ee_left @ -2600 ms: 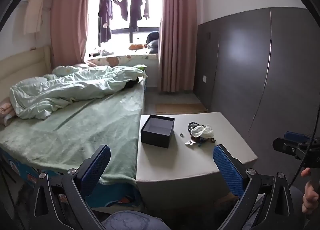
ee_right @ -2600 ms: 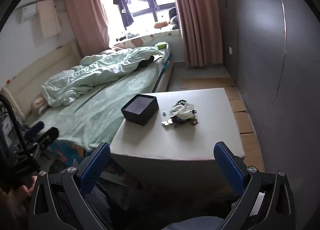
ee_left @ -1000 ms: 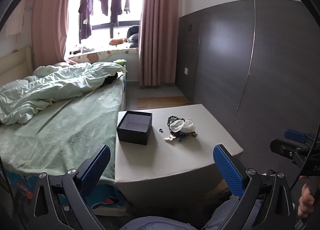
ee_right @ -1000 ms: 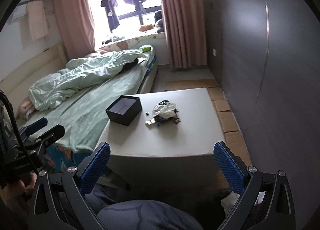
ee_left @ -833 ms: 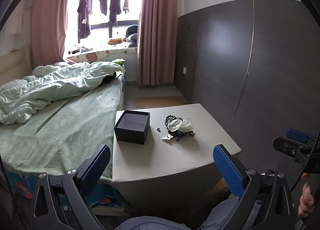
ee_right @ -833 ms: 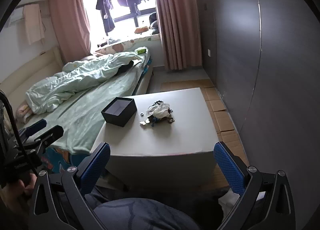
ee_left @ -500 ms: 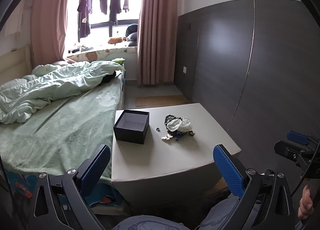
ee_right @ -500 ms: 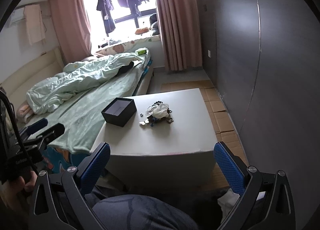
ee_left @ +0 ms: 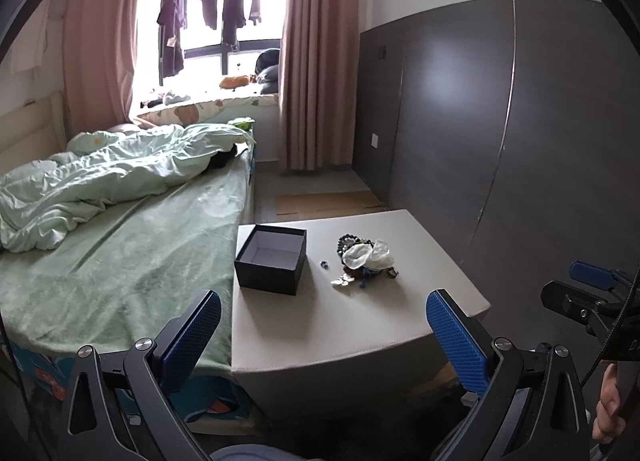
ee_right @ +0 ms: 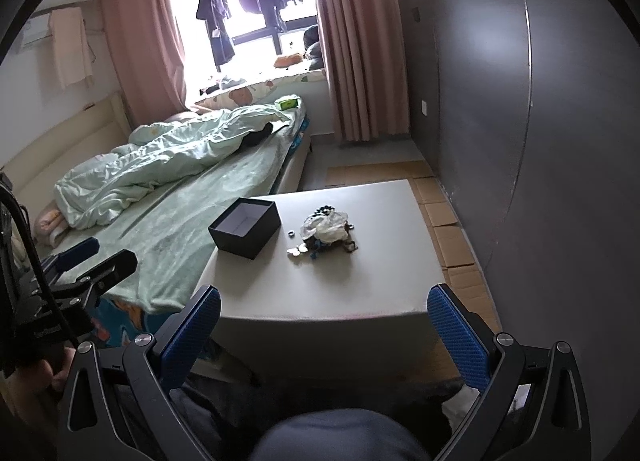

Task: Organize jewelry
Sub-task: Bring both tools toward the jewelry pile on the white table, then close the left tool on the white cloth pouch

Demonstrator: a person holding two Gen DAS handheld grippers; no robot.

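Note:
An open dark box [ee_left: 272, 263] [ee_right: 245, 232] sits on the left part of a low pale table [ee_left: 360, 321] [ee_right: 360, 281]. To its right lies a pile of jewelry [ee_left: 362, 259] [ee_right: 324, 235] with dark beads, a white crumpled piece, silver bits and a small ring [ee_left: 325, 263]. My left gripper [ee_left: 324, 335] is open and empty, short of the table's near edge. My right gripper [ee_right: 324, 331] is open and empty, also short of the near edge. Each gripper shows at the side of the other's view.
A bed [ee_left: 120, 253] with a green sheet and rumpled duvet touches the table's left side. A dark panelled wall [ee_left: 520, 141] runs along the right. Cardboard [ee_right: 448, 229] lies on the floor between table and wall. Curtains and a window are at the back.
Both views have swung and drifted slightly; the table and box sit a little differently in frame. Both grippers stay open and empty. Nothing on the table has moved.

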